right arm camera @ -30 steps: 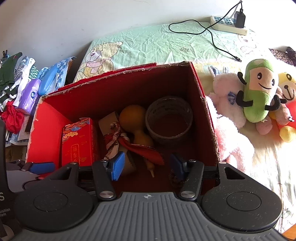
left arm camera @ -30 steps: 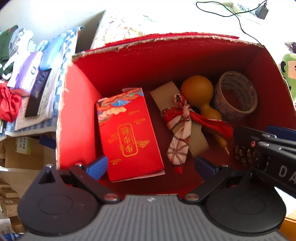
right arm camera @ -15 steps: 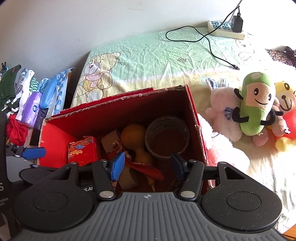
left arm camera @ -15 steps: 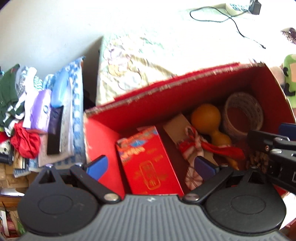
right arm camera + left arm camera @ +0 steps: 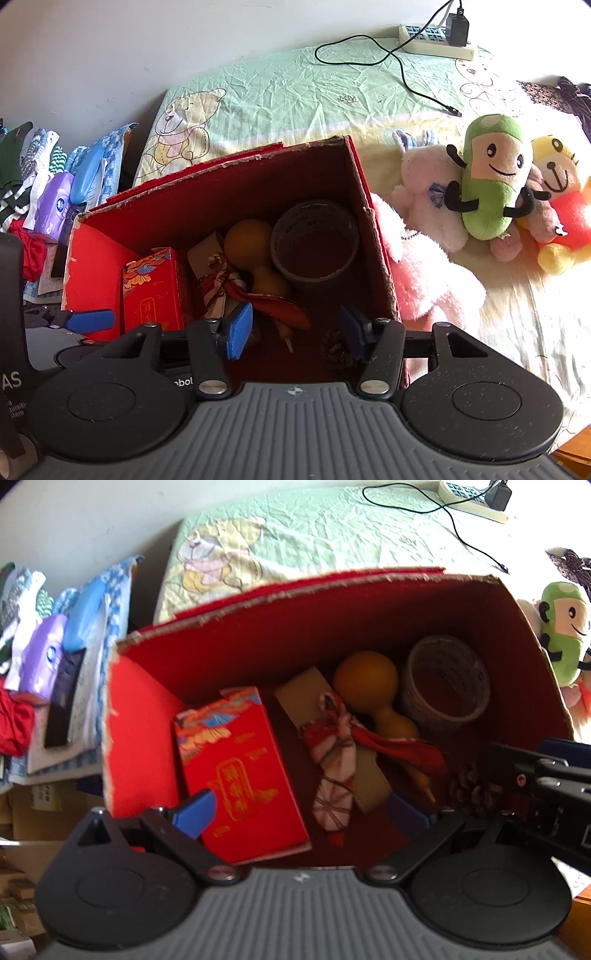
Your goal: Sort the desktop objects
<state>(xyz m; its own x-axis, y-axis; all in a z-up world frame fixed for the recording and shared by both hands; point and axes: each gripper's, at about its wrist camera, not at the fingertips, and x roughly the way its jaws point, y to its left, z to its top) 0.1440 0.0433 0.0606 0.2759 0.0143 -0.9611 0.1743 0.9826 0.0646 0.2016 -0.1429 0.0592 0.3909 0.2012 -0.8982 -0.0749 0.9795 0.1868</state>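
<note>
An open red cardboard box (image 5: 142,716) (image 5: 92,251) holds a red patterned packet (image 5: 236,771) (image 5: 155,291), a tan card tied with a red-and-white ribbon (image 5: 336,753) (image 5: 218,280), an orange gourd (image 5: 369,686) (image 5: 251,251), a roll of tape (image 5: 447,679) (image 5: 314,240) and a pine cone (image 5: 469,786) (image 5: 338,350). My left gripper (image 5: 301,812) hangs open over the near side of the box, above the packet and ribbon. Open too, my right gripper (image 5: 295,332) is above the box's near right corner, with nothing between its fingers.
The box rests on a bed with a green bear-print sheet (image 5: 295,96). Plush toys (image 5: 491,184) lie to the right of the box. A power strip with a black cable (image 5: 432,40) sits at the far edge. Clothes and packets (image 5: 55,192) pile up at the left.
Both grippers have pulled back and up from the box, which now looks smaller and further off. Neither took hold of anything.
</note>
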